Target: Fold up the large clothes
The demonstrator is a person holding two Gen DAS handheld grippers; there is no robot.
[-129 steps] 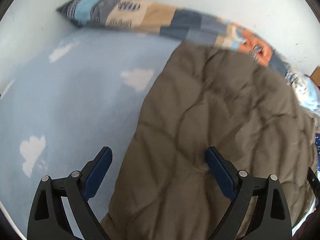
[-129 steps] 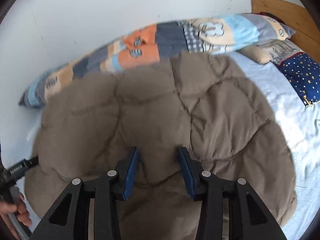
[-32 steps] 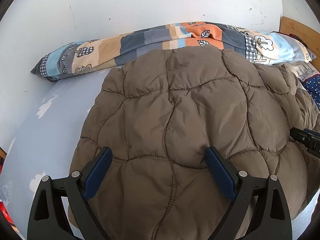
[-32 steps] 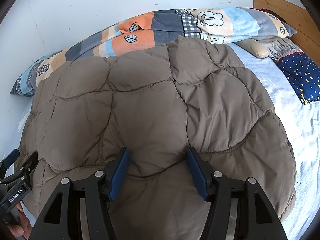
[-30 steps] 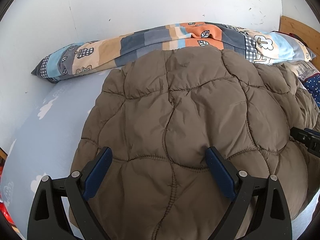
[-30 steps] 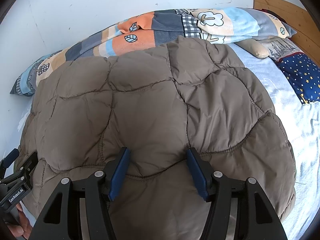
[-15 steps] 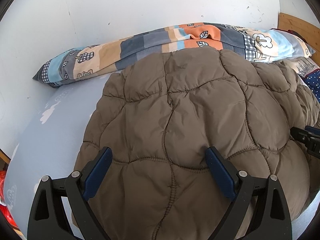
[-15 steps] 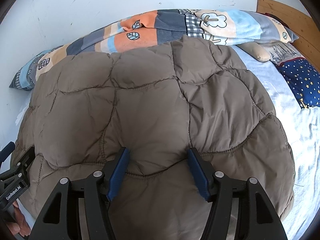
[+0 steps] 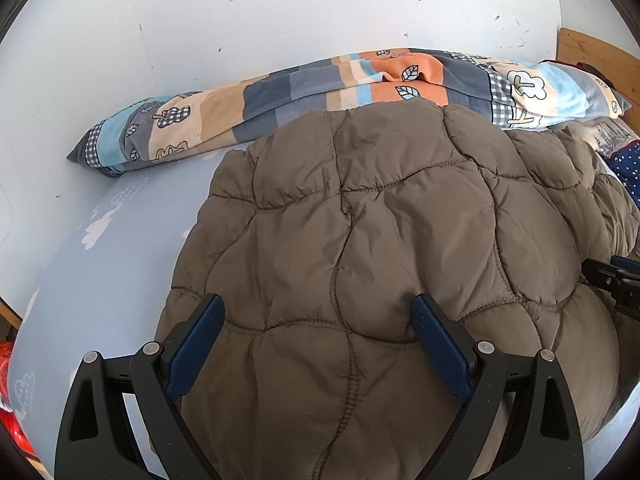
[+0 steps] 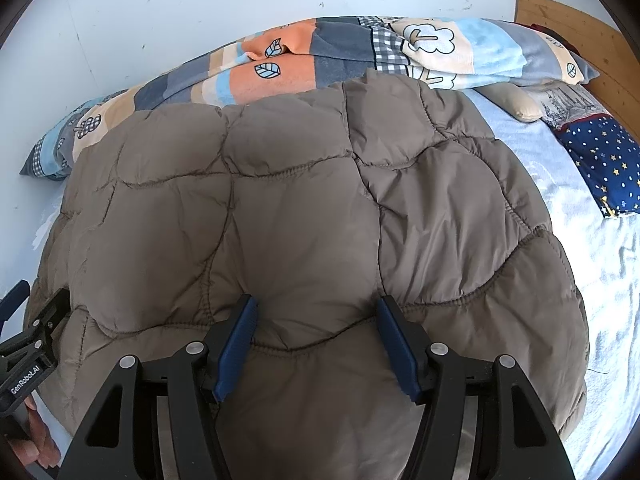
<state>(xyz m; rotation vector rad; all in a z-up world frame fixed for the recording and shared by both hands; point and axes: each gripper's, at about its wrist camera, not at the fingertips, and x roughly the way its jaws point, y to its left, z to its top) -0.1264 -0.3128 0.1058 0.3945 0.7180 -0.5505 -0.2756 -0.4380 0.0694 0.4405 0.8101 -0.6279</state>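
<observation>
A brown quilted puffer coat [image 9: 380, 220] lies spread on the bed as a thick rounded mass, and its far edge touches a rolled patchwork blanket [image 9: 280, 96]. My left gripper [image 9: 318, 316] hovers over the coat's near left part with its jaws wide open, nothing pinched. In the right wrist view the coat [image 10: 300, 200] fills the middle. My right gripper [image 10: 314, 316] stands open over the near edge, with a puff of fabric bulging between its blue pads [image 10: 236, 340]. The coat's underside and sleeves are hidden.
A light blue sheet [image 9: 112, 272] with white clouds lies bare left of the coat. A star-print navy pillow [image 10: 604, 160] and a beige cushion [image 10: 516, 104] lie at the right by a wooden headboard [image 10: 580, 44]. A white wall runs behind. A hand [image 10: 32, 452] shows at the lower left.
Since four seconds ago the coat has settled flat, the left view has swung over it, and the right jaws stand wider. Over the last second nothing has visibly moved.
</observation>
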